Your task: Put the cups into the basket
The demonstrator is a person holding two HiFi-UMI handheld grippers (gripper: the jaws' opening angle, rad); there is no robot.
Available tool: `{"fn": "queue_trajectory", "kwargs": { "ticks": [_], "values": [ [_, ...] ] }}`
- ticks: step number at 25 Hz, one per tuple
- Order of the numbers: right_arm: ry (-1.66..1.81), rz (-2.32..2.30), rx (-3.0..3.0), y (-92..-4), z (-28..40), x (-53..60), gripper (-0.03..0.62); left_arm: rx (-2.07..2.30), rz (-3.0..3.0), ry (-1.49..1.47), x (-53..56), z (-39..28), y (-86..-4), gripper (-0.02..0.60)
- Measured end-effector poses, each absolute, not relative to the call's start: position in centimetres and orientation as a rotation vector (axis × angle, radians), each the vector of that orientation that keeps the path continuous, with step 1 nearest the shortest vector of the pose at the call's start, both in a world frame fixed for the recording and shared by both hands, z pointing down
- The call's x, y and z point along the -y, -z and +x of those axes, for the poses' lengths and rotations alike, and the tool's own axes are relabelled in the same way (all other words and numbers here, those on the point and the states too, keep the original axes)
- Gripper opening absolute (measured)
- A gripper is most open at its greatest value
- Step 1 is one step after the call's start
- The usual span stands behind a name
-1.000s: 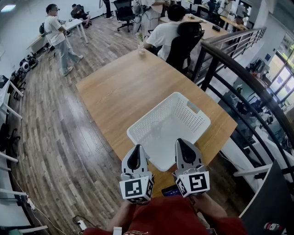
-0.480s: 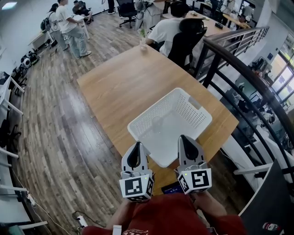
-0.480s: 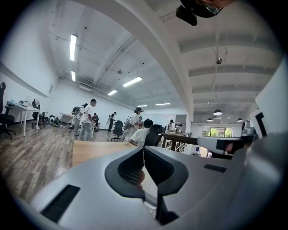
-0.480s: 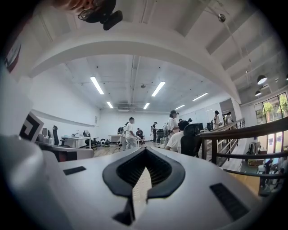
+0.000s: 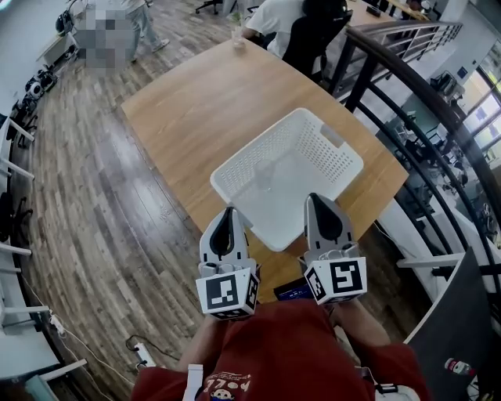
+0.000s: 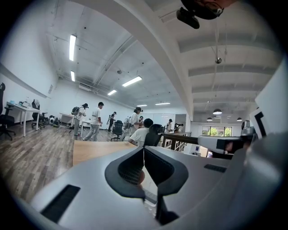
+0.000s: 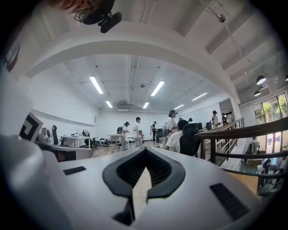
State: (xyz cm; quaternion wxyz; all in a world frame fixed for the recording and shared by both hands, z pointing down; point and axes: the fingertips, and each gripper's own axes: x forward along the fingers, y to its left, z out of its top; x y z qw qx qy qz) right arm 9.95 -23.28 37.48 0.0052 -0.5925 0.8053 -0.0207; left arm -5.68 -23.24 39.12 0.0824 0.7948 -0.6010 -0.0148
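**Both jaws closed and empty over the near end of the bench, basket just ahead**

A wood-plank floor (image 5: 86, 196) fills the left side of the head view. A dark metal railing (image 5: 407, 86) curves down the right.

Between them a long wooden bench (image 5: 188, 110) runs away from the camera. At its far end a seated person in a white top (image 5: 270, 19) leans against a dark chair back (image 5: 313, 35).

The white perforated basket (image 5: 250, 149) sits on the near half of the bench, turned at an angle, with one corner reaching toward the near edge. Faint clear shapes (image 5: 264, 178) show on its floor, too faint to name as cups.

At the bottom of the head view is the red shirt (image 5: 274, 356) of the person who holds both tools.

The left gripper (image 5: 229, 210) and the right gripper (image 5: 312, 197) are side by side and apart from each other. Both point at the near corner of the basket, and their tips lie over or just short of its rim.

In the left gripper view the jaws of the left gripper (image 6: 144, 149) meet at the tips, with nothing held. In the right gripper view the jaws of the right gripper (image 7: 145, 148) are likewise pressed together and empty.

A dark flat device (image 5: 291, 291) lies on the near edge of the bench between the two marker cubes. A small clear vessel (image 5: 236, 37) stands at the far edge of the bench, well apart from the basket.
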Motion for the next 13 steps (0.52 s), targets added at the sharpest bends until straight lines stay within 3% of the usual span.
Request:
{"fn": "queue_trajectory", "kwargs": {
  "ticks": [13],
  "values": [
    [0.07, -1.854, -2.539, -37.9, 10.07, 23.29, 0.011, 1.788, 2.389, 0.035, 23.29, -5.33, -38.91, 0.008]
  ]
}}
